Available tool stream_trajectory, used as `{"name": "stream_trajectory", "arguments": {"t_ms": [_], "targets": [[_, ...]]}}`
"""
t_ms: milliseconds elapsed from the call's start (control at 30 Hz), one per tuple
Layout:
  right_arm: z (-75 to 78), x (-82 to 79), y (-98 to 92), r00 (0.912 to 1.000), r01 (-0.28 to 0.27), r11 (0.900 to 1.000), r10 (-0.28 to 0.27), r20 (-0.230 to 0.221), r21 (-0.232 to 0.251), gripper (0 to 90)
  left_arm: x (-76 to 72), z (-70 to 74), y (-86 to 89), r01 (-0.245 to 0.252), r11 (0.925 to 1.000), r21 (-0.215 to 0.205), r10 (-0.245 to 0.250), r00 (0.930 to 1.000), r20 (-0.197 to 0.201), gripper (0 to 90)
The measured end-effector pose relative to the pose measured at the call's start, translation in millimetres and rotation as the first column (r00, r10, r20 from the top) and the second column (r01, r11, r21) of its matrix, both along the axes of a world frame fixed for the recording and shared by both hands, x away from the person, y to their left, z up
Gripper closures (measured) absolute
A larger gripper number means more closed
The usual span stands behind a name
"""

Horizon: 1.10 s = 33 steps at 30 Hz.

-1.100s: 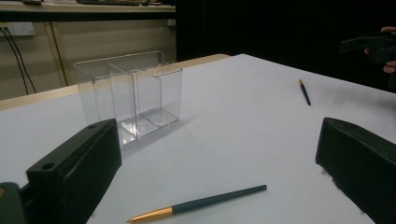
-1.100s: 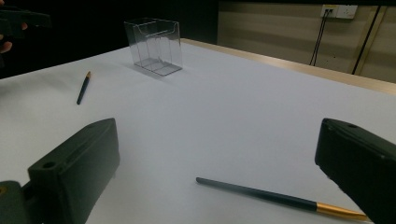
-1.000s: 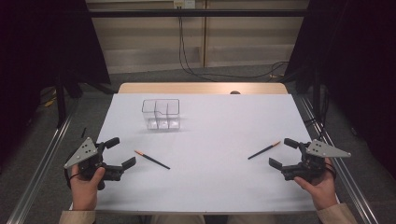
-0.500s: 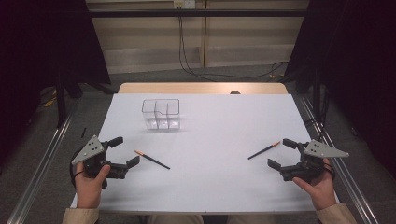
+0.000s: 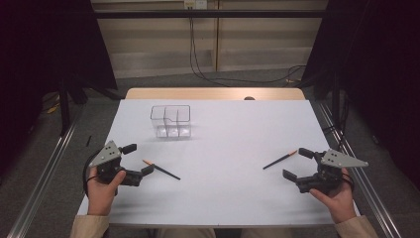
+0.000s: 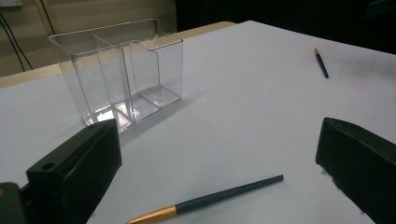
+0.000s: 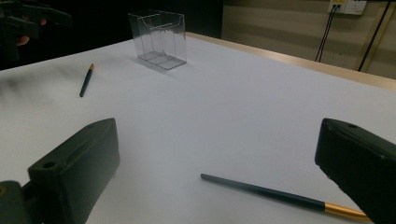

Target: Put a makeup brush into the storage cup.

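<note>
Pencil: dark teal shaft, gold end, flat.

High view: overhead, facing forward-down on desk. Gripper views: low, close to surface, converging inward; all share clear organizer.

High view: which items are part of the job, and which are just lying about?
In play:
left gripper, jaws open at the left pencil
right gripper, jaws open at the right pencil
clear divided holder, empty, probably where they go

Lying about:
small dark object at the table's far edge
cables on the floor beyond
</note>
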State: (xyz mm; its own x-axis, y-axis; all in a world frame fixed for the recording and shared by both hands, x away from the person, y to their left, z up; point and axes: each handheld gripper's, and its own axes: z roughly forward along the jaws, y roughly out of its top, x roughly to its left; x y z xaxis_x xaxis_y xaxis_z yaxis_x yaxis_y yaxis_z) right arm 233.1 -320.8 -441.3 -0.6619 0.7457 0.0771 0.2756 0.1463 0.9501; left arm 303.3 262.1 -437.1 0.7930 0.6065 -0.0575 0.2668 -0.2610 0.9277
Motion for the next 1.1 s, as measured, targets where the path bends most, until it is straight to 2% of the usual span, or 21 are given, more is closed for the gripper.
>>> {"name": "stream_trajectory", "arguments": {"t_ms": [133, 233, 300, 400, 533, 633, 733, 833, 933, 1000, 1100], "targets": [[0.1, -0.1, 0.1, 1.0000, -0.001, 1.000, 0.001, 0.001, -0.001, 0.0, 4.3, -2.8, -0.8, 0.000, 0.9999, 0.016, 0.000, 0.9999, -0.015, 0.0], [-0.3, -0.1, -0.3, 1.0000, -0.001, 1.000, 0.001, -0.001, -0.002, 0.0, 8.8, -3.6, -1.5, 0.007, 0.9988, 0.048, -0.005, 0.9995, -0.030, 0.0], [-0.5, 0.0, -0.5, 1.0000, 0.000, 1.000, 0.000, -0.002, -0.001, 0.0, 13.4, -2.5, -1.2, 0.034, 0.9947, 0.097, -0.032, 0.9993, -0.021, 0.0], [-0.5, -0.1, -1.2, 1.0000, 0.000, 1.000, 0.000, -0.003, -0.001, 0.0, 19.1, -2.6, -1.3, 0.037, 0.9916, 0.124, -0.033, 0.9989, -0.033, 0.0], [-1.2, 0.3, -1.8, 1.0000, -0.005, 1.000, 0.005, -0.005, -0.001, 0.0, 27.4, -5.9, -2.9, 0.059, 0.9846, 0.165, -0.047, 0.9960, -0.077, 0.0], [-2.1, 0.6, -2.0, 0.9999, -0.006, 1.000, 0.006, -0.010, -0.002, 0.0, 34.3, -8.9, -7.7, 0.053, 0.9757, 0.212, -0.028, 0.9924, -0.120, 0.0], [-2.1, 0.9, -2.2, 1.0000, -0.006, 1.000, 0.006, -0.008, 0.001, 0.0, 38.1, -7.4, -12.1, 0.080, 0.9644, 0.252, -0.047, 0.9898, -0.134, 0.0], [-2.3, 0.7, -2.8, 0.9999, -0.004, 1.000, 0.004, -0.009, 0.001, 0.0, 41.1, -3.3, -16.8, 0.098, 0.9499, 0.297, -0.057, 0.9879, -0.144, 0.0], [-2.5, 0.8, -2.9, 0.9999, -0.006, 1.000, 0.006, -0.011, 0.001, 0.0, 43.7, -0.8, -20.8, 0.108, 0.9409, 0.321, -0.060, 0.9858, -0.157, 0.0], [-2.2, 0.6, -2.8, 0.9999, -0.005, 1.000, 0.005, -0.010, -0.002, 0.0, 45.7, 0.9, -24.2, 0.118, 0.9271, 0.356, -0.058, 0.9832, -0.173, 0.0], [-1.5, 0.4, -2.5, 0.9999, -0.009, 1.000, 0.009, -0.006, -0.004, 0.0, 49.2, 3.2, -28.2, 0.139, 0.9112, 0.388, -0.068, 0.9792, -0.191, 0.0]]}}
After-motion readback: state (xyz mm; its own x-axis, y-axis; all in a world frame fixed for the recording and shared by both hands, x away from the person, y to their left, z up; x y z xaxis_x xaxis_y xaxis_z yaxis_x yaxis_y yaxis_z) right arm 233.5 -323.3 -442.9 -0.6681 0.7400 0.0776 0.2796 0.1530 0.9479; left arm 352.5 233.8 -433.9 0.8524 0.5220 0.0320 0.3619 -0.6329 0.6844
